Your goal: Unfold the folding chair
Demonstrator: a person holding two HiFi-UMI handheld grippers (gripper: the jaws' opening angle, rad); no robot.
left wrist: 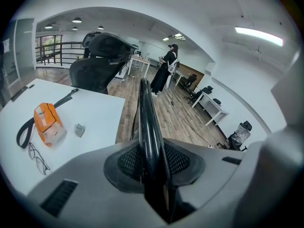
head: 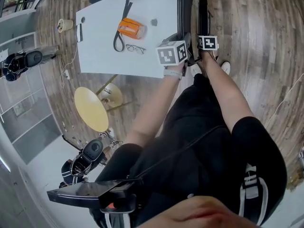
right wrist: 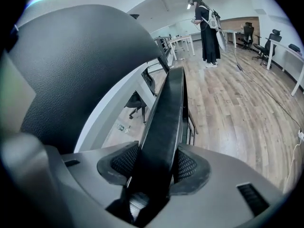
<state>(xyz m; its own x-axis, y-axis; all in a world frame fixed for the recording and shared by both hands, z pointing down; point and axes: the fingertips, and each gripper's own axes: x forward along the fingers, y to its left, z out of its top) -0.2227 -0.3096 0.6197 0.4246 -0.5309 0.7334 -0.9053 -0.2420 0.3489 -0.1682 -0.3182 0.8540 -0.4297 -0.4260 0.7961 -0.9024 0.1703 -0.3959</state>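
The folded black chair [head: 189, 18] stands upright against the right edge of the white table [head: 104, 56]. My left gripper [head: 183, 47] is shut on the chair's glossy black frame tube [left wrist: 146, 122], and both pads press its sides in the left gripper view [left wrist: 153, 163]. My right gripper [head: 203, 38] sits just to the right of it, on the same chair. Its jaws [right wrist: 159, 167] are shut on a broad, flat black panel [right wrist: 168, 113] of the chair that runs away from the camera. The chair's legs and lower part are hidden behind the arms.
On the table lie an orange pouch [head: 131, 28], a black strap [head: 121, 30] and glasses [head: 135, 49]. A round yellow stool [head: 91, 108] stands left of my legs. A person [left wrist: 164, 72] stands far off on the wood floor, near black office chairs [left wrist: 102, 65].
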